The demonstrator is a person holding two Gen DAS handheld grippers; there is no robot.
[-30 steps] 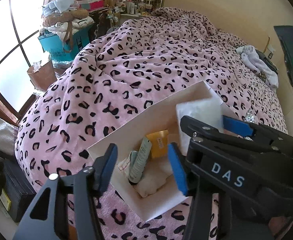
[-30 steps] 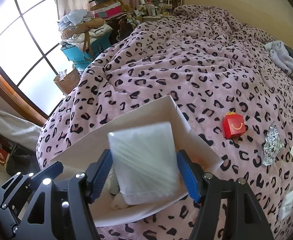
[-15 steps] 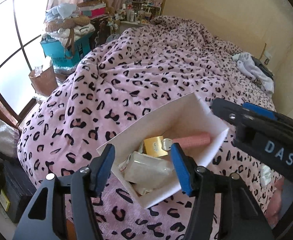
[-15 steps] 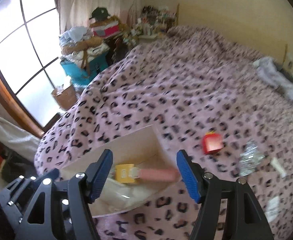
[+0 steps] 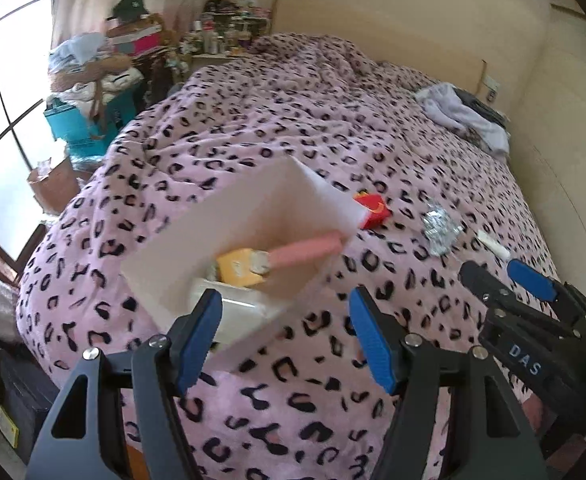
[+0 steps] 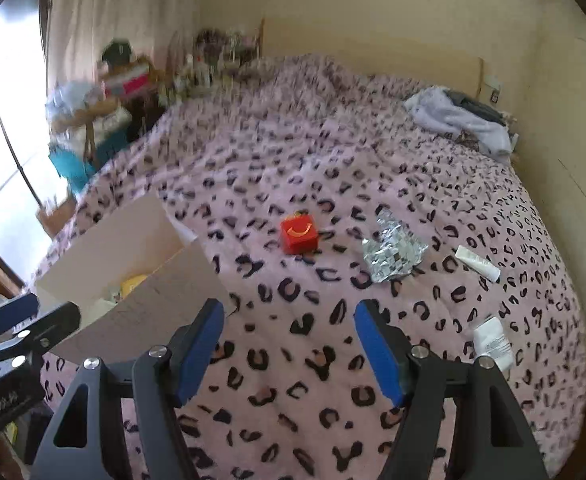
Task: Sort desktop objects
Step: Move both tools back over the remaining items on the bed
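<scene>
On the leopard-print bed cover [image 6: 277, 152], the white cardboard box [image 6: 125, 240] serves as the landmark, and it lies farthest left. Inside it sit a yellow packet [image 5: 239, 268], a pink tube [image 5: 305, 249] leaning toward the box's right corner, and a white wrapped pack [image 5: 245, 312] at its near wall. The left hand-held gripper [image 5: 285, 340] hovers over the box's near edge with its blue pads spread wide and nothing between them. Just right of the box lies a small red toy box with a yellow smile [image 6: 299, 235]; further right is a crumpled foil wrapper [image 6: 391, 250], then a small white tube [image 6: 477, 263], and nearer the camera on that side a white sachet [image 6: 492, 344]. The right hand-held gripper [image 6: 289, 344] hangs above bare cover right of the box, likewise spread and empty. Four things lie outside the box, so the sorting looks partly done. The red toy box seems the likeliest next pick: come down with the pads astride its flat sides, not its handle, and press lightly, since the soft cover will give. Lift clear of the box's raised flap before letting go.
</scene>
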